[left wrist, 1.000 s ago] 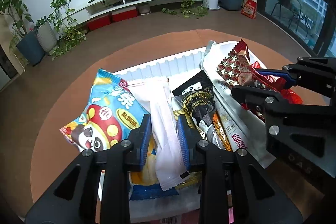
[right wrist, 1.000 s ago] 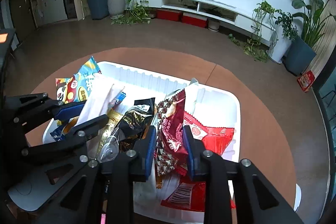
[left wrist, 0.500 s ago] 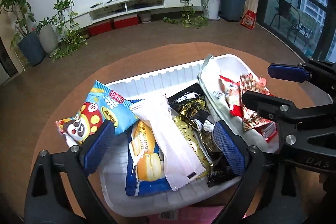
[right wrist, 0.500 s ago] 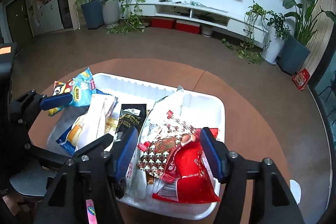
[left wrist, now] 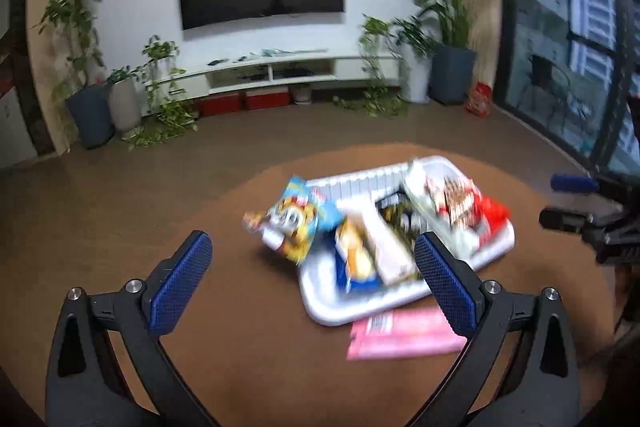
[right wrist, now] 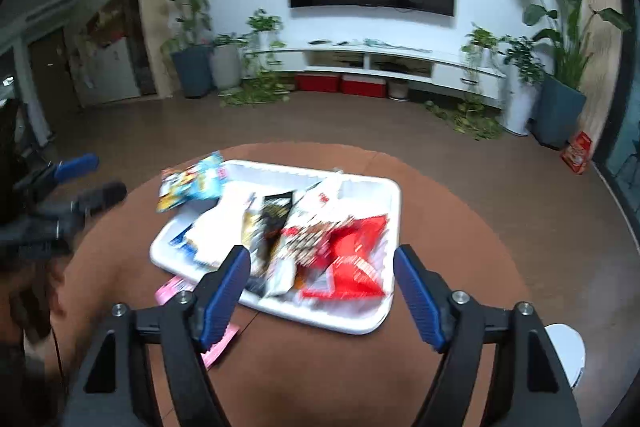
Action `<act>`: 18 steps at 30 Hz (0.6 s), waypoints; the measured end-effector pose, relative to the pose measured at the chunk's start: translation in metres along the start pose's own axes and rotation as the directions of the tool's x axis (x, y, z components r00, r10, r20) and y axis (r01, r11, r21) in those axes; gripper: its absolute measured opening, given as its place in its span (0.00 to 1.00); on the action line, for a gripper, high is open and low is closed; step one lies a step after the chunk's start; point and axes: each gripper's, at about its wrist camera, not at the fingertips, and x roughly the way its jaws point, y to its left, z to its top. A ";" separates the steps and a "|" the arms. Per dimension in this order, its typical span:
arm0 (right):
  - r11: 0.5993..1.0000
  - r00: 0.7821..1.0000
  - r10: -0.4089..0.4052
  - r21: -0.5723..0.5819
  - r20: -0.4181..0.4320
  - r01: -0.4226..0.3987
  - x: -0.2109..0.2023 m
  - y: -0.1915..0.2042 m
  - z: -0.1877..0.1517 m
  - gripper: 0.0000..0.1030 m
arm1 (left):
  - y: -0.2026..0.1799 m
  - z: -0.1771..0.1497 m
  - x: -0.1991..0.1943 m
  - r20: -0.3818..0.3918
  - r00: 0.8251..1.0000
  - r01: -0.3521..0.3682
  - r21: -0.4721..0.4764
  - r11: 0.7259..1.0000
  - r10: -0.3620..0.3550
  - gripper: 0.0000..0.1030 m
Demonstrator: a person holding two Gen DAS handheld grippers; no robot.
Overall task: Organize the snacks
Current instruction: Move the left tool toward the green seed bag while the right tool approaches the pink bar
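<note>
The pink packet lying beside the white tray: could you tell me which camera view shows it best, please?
The left wrist view: the pink packet lies almost wholly exposed beyond the white tray. In the right wrist view only blurred slivers show, behind the right gripper's finger.

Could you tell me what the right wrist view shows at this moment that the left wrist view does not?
Only the right wrist view shows a round white object at the table's near right edge, and a doorway on the left wall.

Only the left wrist view shows the dark glass window wall and most of the pink packet lying on the table by the tray.

Both show the white tray of snack packets on the round brown table, the wall television, the potted plants, and both grippers with jaws opening and nothing between them: left gripper, right gripper.
</note>
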 end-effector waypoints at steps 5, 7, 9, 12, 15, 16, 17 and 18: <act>0.984 0.992 0.116 -0.131 -0.040 -0.121 -0.005 0.033 -0.020 0.74 | 0.011 -0.040 -0.001 -0.138 0.973 0.190 0.031 0.981 -0.184 1.00; 0.962 0.982 0.178 -0.200 -0.065 -0.188 -0.003 0.049 -0.025 0.74 | 0.011 -0.047 -0.001 -0.174 0.956 0.242 0.008 0.970 -0.237 1.00; 0.943 0.976 0.203 -0.251 -0.084 -0.217 0.000 0.061 -0.032 0.74 | 0.004 -0.051 -0.005 -0.188 0.945 0.277 0.025 0.960 -0.268 1.00; 0.917 0.967 0.215 -0.312 -0.133 -0.247 0.010 0.077 -0.037 0.73 | -0.013 -0.056 -0.014 -0.217 0.928 0.321 0.056 0.945 -0.303 1.00; 0.908 0.959 0.218 -0.323 -0.179 -0.267 0.024 0.083 -0.041 0.73 | -0.050 -0.072 -0.033 -0.245 0.893 0.422 0.172 0.890 -0.377 1.00; 0.905 0.955 0.226 -0.321 -0.194 -0.280 0.029 0.084 -0.041 0.72 | -0.064 -0.078 -0.037 -0.269 0.878 0.458 0.226 0.860 -0.397 1.00; 0.902 0.951 0.234 -0.320 -0.203 -0.290 0.032 0.083 -0.041 0.72 | -0.077 -0.080 -0.040 -0.292 0.860 0.494 0.266 0.828 -0.419 1.00; 0.896 0.943 0.249 -0.317 -0.220 -0.311 0.038 0.084 -0.041 0.71 | -0.090 -0.086 -0.044 -0.315 0.839 0.533 0.318 0.784 -0.443 1.00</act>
